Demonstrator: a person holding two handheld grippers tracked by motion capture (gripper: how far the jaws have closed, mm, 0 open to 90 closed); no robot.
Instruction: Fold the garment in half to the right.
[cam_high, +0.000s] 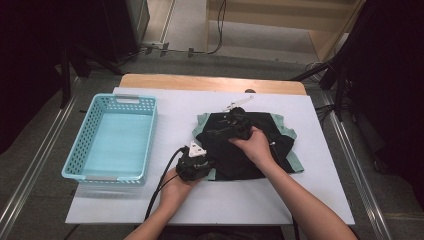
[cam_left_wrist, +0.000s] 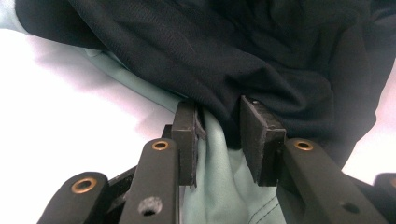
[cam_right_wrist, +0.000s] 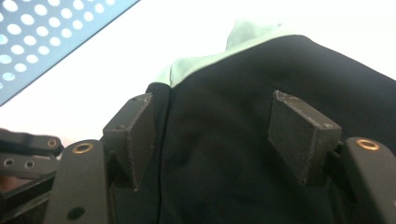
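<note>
- So the job here looks like folding the black-and-mint garment (cam_high: 250, 145) and, my guess, dropping it into the blue basket (cam_high: 112, 137) afterwards.
- The garment lies a bit right of the middle of the white table (cam_high: 200, 200), closer to the right edge than the left. It's bunched up already, mint trim poking out at the back and along the near hem.
- Basket sits by the left edge with nothing in it, well apart from the cloth, so that part is all still to do.
- I'd call it early to midway: some gathering done, no neat fold yet.
- Left gripper (cam_left_wrist: 217, 135) is at the garment's near-left corner. Its jaws are narrowed down on the fabric, with a fold of mint and black cloth pinched between the pads (cam_left_wrist: 254, 135). Looks like a proper grip to me.
- Right gripper (cam_right_wrist: 219, 135) hangs over the middle of the black panel, toward the far side. Jaws stand wide apart, nothing clamped; the fabric is just under them and I can't tell if the tips touch it.
</note>
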